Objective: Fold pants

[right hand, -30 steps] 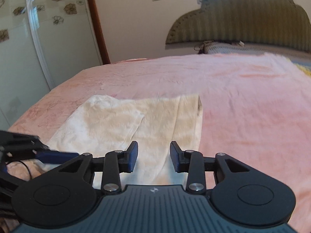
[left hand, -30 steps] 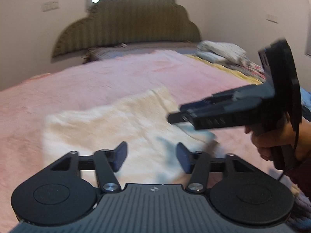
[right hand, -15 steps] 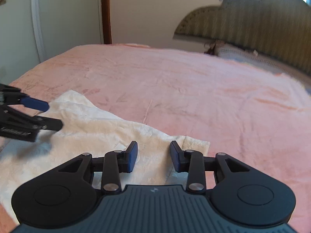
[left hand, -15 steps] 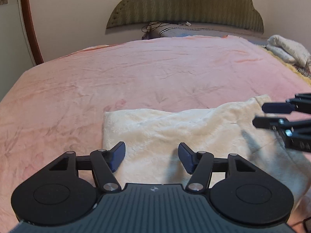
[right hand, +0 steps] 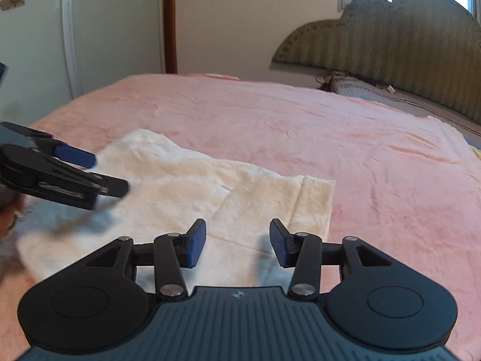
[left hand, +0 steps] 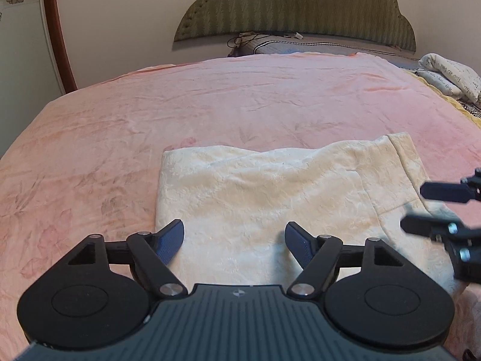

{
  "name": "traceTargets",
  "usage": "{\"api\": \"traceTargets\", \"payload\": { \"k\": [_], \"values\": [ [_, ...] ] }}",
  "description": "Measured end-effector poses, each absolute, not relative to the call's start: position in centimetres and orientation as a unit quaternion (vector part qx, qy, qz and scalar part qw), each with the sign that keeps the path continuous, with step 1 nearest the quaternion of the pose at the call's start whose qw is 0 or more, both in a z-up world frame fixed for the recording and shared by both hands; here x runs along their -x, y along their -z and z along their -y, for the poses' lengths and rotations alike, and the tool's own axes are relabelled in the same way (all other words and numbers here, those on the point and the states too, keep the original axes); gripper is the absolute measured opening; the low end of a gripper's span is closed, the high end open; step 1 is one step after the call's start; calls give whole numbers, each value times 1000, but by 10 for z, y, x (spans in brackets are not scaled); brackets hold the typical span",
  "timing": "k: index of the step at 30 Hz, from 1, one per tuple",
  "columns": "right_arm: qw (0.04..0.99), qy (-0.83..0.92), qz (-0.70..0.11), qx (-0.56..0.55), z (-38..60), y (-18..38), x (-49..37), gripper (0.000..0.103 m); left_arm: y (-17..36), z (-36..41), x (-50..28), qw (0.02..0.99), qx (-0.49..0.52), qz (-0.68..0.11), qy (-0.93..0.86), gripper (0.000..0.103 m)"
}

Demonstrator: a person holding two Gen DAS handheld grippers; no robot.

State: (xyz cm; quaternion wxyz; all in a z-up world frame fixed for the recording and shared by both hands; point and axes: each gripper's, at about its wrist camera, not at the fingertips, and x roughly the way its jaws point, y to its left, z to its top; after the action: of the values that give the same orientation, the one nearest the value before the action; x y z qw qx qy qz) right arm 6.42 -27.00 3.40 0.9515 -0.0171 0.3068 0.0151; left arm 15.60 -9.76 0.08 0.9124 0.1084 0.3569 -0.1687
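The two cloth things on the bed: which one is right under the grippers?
The cream pants, flat on the pink blanket. The other, a rolled white cloth with writing, sits far off by the headboard.

The cream pants' (left hand: 270, 198) near edge hides behind the left gripper's body, the right gripper (left hand: 421, 207) at three o'clock is blurred and cut off, and the folded printed cloth (left hand: 448, 75) at two o'clock is cropped.
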Motion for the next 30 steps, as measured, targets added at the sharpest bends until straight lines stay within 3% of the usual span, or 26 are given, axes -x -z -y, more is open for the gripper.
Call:
{"api": "traceTargets", "payload": {
  "k": [11,13,15,18,20,30],
  "values": [
    [946,-30,-324,5,260,-20,-55,49,-12,88,-131,918,-98,-349,160,79],
    [943,-43,-331,12,258,-20,-50,49,-18,71,-123,922,-75,-341,169,86],
    [942,-36,-334,15,262,-16,-46,49,-19,55,-120,924,-65,-341,164,86],
    [948,-30,-312,-44,287,-22,-35,50,-15,32,-122,923,-58,-347,157,86],
    [950,-6,-304,-77,306,-25,-30,61,-11,20,-128,919,-46,-359,155,86],
    [917,-22,-330,-222,366,7,-46,61,20,-6,-167,850,108,-450,251,86]
  ]
}}
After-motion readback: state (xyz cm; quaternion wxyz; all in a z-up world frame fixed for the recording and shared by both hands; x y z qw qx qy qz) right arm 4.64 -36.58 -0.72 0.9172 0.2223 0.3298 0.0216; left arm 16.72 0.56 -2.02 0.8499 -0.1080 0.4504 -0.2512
